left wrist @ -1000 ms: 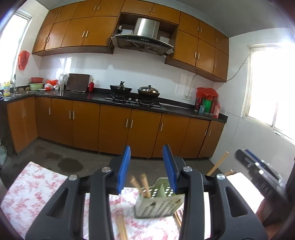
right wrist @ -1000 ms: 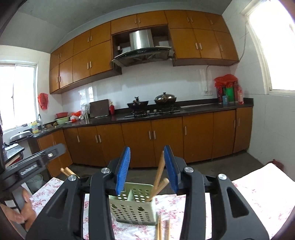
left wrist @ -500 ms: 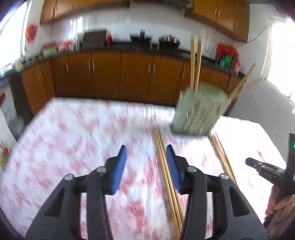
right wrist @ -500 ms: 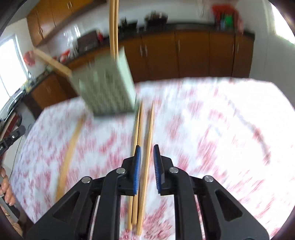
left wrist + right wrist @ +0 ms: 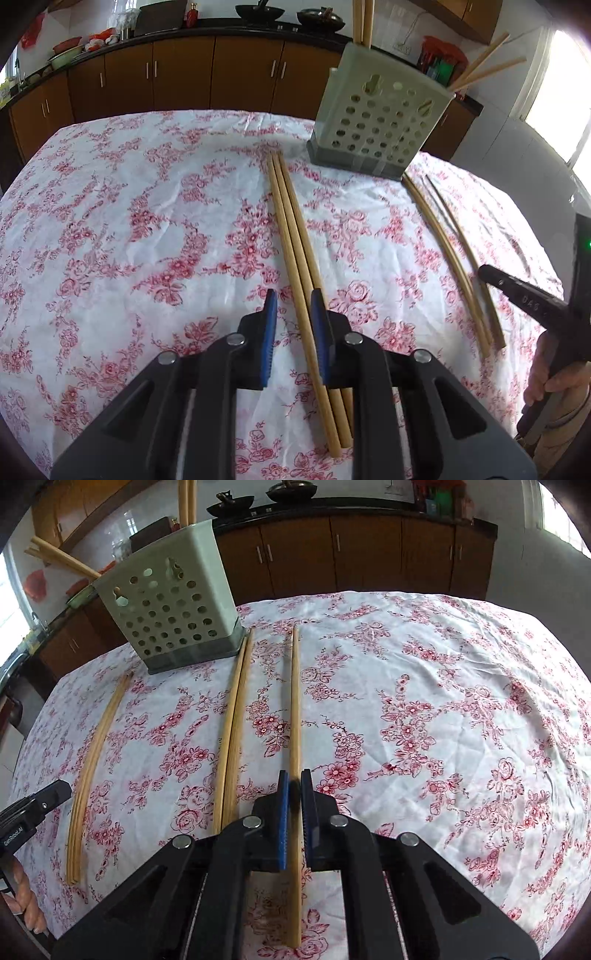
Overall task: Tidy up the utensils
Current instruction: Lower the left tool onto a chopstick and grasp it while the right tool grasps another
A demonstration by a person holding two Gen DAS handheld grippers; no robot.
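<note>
A pale green perforated utensil holder [image 5: 380,110] stands at the table's far side with several chopsticks upright in it; it also shows in the right wrist view [image 5: 173,602]. My left gripper [image 5: 293,317] is partly open, low over a bundle of wooden chopsticks [image 5: 295,236] that passes between its jaws. My right gripper [image 5: 294,788] is shut on a single wooden chopstick [image 5: 294,701] that lies along the tablecloth. Another pair of chopsticks [image 5: 236,720] lies to its left.
The table has a white cloth with red flowers [image 5: 129,240]. A pair of chopsticks [image 5: 443,247] lies right of the holder, near my right gripper's body [image 5: 532,299]. Brown kitchen cabinets [image 5: 177,74] and a dark counter stand behind.
Both grippers tipped down from facing the kitchen and lowered to the table. The left jaws narrowed around the chopstick bundle. The right jaws closed on the single chopstick.
</note>
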